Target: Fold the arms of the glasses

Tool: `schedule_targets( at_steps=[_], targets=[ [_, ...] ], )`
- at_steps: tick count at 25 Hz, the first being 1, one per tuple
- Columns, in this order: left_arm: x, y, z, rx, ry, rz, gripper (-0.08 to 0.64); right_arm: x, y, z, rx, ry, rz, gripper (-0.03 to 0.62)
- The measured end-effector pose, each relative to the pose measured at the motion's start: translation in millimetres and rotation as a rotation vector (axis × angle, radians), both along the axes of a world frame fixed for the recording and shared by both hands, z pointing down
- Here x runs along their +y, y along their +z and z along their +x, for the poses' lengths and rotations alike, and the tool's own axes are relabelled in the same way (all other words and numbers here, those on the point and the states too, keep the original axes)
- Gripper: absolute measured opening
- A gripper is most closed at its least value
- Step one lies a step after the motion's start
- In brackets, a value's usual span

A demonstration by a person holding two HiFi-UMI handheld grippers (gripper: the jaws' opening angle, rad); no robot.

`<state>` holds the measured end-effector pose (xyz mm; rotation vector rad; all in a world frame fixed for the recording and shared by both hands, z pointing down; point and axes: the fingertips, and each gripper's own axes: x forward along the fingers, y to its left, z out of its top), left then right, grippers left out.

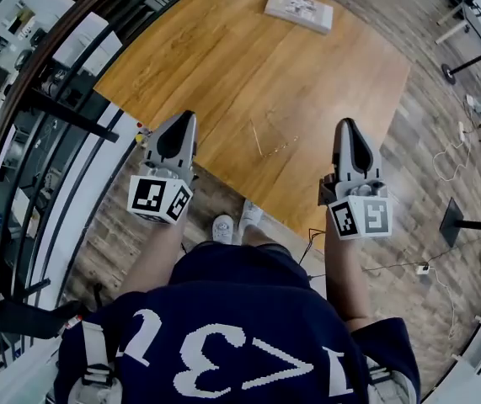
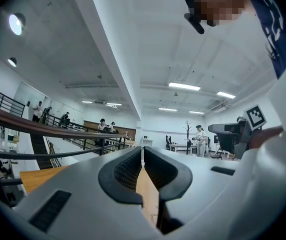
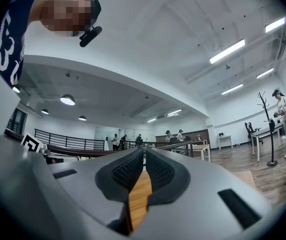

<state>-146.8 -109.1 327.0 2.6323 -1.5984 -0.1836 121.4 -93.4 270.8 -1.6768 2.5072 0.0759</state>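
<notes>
A pair of thin wire-framed glasses (image 1: 268, 145) lies on the wooden table (image 1: 223, 66), near its front edge and between my two grippers. They are too small to tell how the arms stand. My left gripper (image 1: 187, 119) is held up at the table's near left edge, jaws together with nothing in them. My right gripper (image 1: 346, 125) hovers over the near right part of the table, also shut and empty. Both gripper views point upward into the hall, and neither the left gripper (image 2: 143, 152) nor the right gripper (image 3: 144, 155) shows the glasses.
A flat white packet (image 1: 299, 9) lies at the table's far end. A dark metal railing (image 1: 50, 99) runs along the left. Stands (image 1: 462, 222) and cables (image 1: 408, 268) are on the wood floor to the right. Several people stand far off in the hall.
</notes>
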Motion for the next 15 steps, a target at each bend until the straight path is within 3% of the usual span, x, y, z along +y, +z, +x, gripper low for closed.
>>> schedule_targets(
  at_steps=[8,15],
  targets=[
    [-38.0,-3.7,31.5,-0.008,-0.035,0.015,0.028,-46.2,12.8,31.2,0.033,-0.047,-0.002,0.035],
    [-43.7,12.7,48.4,-0.042,-0.020,-0.038,0.028,-61.0,35.7,36.7,0.015,-0.082,-0.060,0.035]
  ],
)
